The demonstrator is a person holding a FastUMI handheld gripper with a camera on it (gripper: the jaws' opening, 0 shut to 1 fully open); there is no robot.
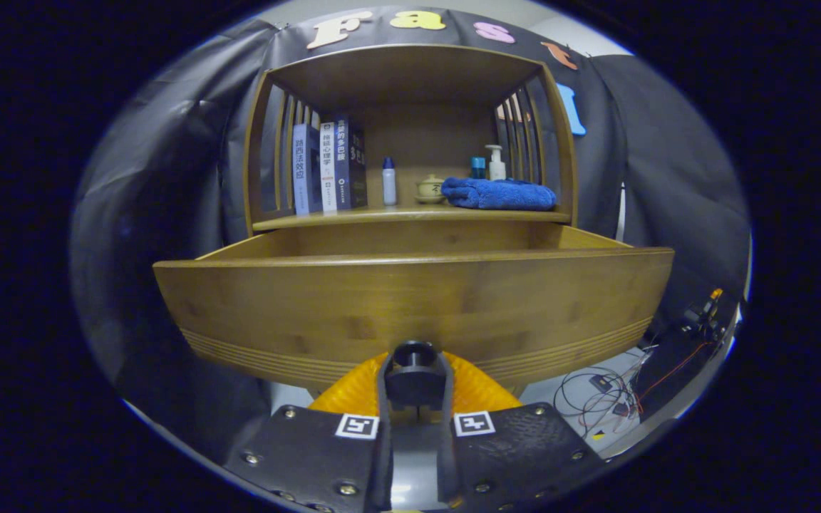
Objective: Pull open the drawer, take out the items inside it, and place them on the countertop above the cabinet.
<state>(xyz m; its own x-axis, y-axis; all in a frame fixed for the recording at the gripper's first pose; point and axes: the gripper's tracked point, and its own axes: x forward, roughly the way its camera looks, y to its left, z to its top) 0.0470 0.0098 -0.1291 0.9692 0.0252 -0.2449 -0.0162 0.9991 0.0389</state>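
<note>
Your gripper (414,381) clamped narrow on dark drawer knob (412,356) at 12 o'clock. Drawer (410,306) out: stiff wood, probably heavy, pull straight. Contents hidden behind front. Countertop (353,215) beyond.

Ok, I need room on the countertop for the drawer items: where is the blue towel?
The blue towel lies folded on the countertop's right part, in front of the pump bottle, right of the small cup.
</note>
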